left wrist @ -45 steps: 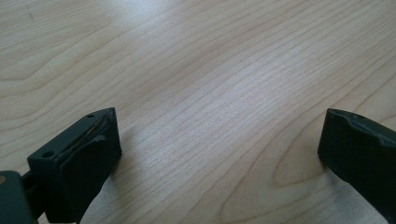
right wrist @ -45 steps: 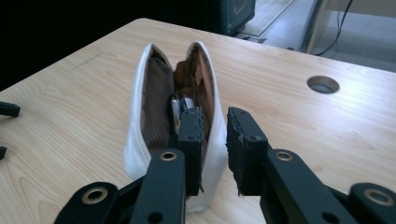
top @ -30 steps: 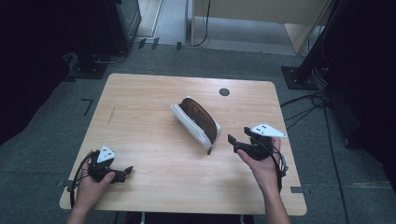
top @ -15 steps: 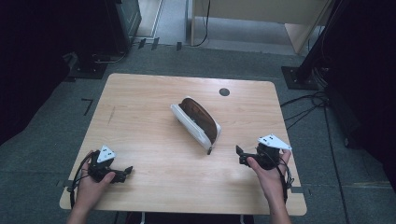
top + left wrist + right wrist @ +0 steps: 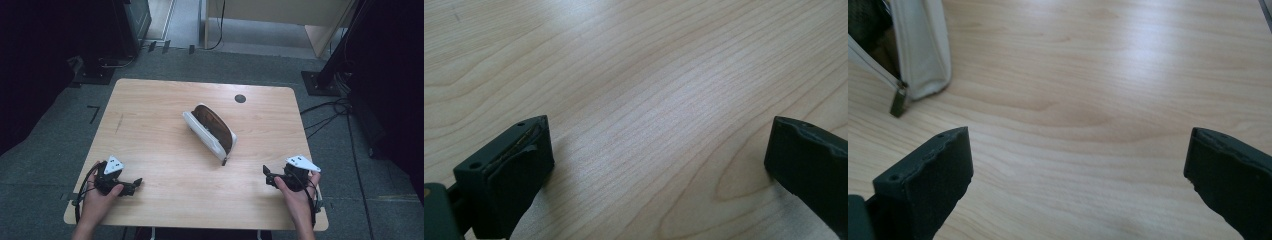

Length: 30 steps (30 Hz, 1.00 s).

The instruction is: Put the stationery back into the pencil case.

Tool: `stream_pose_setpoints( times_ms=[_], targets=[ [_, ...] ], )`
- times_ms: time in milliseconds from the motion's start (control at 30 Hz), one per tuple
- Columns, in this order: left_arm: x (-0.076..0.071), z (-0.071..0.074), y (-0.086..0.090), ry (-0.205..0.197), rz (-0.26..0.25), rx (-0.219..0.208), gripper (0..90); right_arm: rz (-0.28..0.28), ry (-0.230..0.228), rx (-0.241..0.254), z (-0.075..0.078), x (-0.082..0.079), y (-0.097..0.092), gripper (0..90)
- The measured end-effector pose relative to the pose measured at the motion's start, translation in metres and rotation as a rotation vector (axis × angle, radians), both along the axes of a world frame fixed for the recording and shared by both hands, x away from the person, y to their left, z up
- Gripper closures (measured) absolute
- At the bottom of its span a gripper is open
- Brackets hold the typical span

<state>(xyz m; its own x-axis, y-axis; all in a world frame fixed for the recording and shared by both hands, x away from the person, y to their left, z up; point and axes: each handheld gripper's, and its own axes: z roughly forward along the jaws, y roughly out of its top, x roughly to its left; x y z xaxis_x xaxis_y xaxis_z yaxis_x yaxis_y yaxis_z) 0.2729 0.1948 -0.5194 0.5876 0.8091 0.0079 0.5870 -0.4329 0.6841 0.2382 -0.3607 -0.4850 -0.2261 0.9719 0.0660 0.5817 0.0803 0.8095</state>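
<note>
Tongs (image 5: 267,176) wide apart near unlabelled white pouch (image 5: 210,132), nothing gripped

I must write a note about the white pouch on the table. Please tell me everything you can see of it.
The white pouch is long and narrow, made of what looks like off-white fabric or soft leather, with a dark brown lining. Its zipper is open, so the mouth gapes upward; the metal zipper pull hangs at the near end. It stands on its base, diagonally, near the middle of the wooden table. Whether anything is inside cannot be told. Nothing touches it except the table.
</note>
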Motion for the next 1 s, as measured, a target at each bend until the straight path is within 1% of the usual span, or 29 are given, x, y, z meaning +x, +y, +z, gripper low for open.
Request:
stream_pose_setpoints(
  times_ms=[300,400,433,533,633,700,733,800,833,867,900,1000],
  targets=[
    [0.000,0.000,0.000,0.000,0.000,0.000,0.0,-0.041,0.048,-0.012,-0.021,-0.012,-0.018,0.0],
    [0.000,0.000,0.000,0.000,0.000,0.000,0.0,-0.059,0.073,-0.020,-0.029,-0.016,-0.025,0.0],
    [0.000,0.000,0.000,0.000,0.001,0.000,0.0,-0.059,0.077,-0.019,-0.030,-0.017,-0.027,0.0],
    [0.000,0.000,0.000,0.000,0.001,0.001,0.0,-0.085,0.090,-0.018,-0.036,-0.021,-0.034,0.0],
    [0.000,0.000,0.000,0.000,0.001,0.001,0.0,-0.098,0.100,-0.016,-0.038,-0.023,-0.038,0.0],
    [0.000,0.000,0.000,0.000,0.001,0.001,0.0,-0.106,0.108,-0.037,-0.038,-0.024,-0.038,0.0],
    [0.000,0.000,0.000,0.000,0.001,0.001,0.0,-0.109,0.123,-0.058,-0.040,-0.023,-0.038,0.0],
    [0.000,0.000,0.000,0.000,0.001,0.001,0.0,-0.097,0.143,-0.073,-0.041,-0.022,-0.037,0.0],
    [0.000,0.000,0.000,0.000,0.001,0.001,0.0,-0.085,0.140,-0.084,-0.041,-0.021,-0.036,0.0],
    [0.000,0.000,0.000,0.000,0.001,0.001,0.0,-0.082,0.140,-0.083,-0.041,-0.021,-0.036,0.0],
    [0.000,0.000,0.000,0.000,0.001,0.001,0.0,-0.077,0.147,-0.070,-0.042,-0.020,-0.036,0.0],
    [0.000,0.000,0.000,0.001,-0.002,0.002,0.0,-0.077,0.148,-0.068,-0.042,-0.020,-0.037,0.0]
  ],
)
